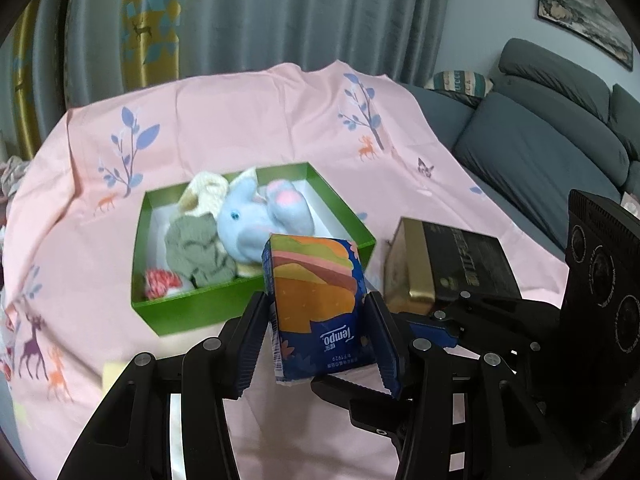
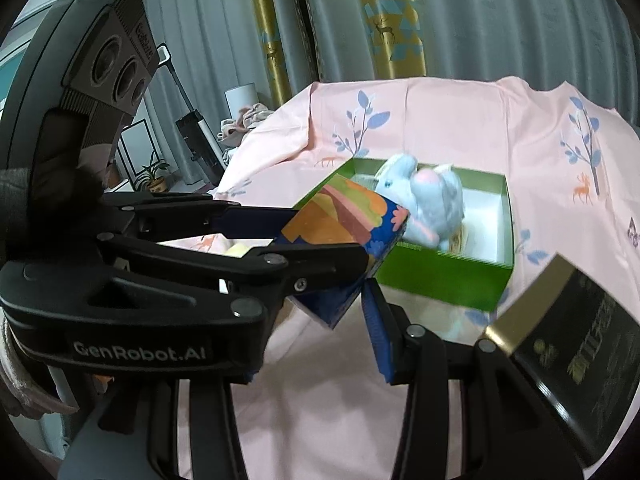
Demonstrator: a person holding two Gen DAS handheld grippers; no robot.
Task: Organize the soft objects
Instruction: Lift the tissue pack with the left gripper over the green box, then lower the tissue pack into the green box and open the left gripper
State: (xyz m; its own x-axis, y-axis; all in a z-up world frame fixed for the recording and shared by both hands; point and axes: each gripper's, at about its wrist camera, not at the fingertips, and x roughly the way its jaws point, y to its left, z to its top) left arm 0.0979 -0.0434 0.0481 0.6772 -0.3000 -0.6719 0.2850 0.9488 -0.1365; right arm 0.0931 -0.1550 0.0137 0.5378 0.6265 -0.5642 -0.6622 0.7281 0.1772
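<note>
Both the left gripper point(image 1: 320, 320) and the right gripper point(image 2: 360, 276) clamp the tissue pack point(image 1: 316, 296). The green box point(image 1: 256, 300) lies just ahead, below the pack.

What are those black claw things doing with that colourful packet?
A person is tidying soft things into the green box. The left gripper holds a Tempo tissue pack in the air in front of the box. The right gripper sits close beside it; I can't tell if it grips too. A blue plush elephant already lies inside.
</note>
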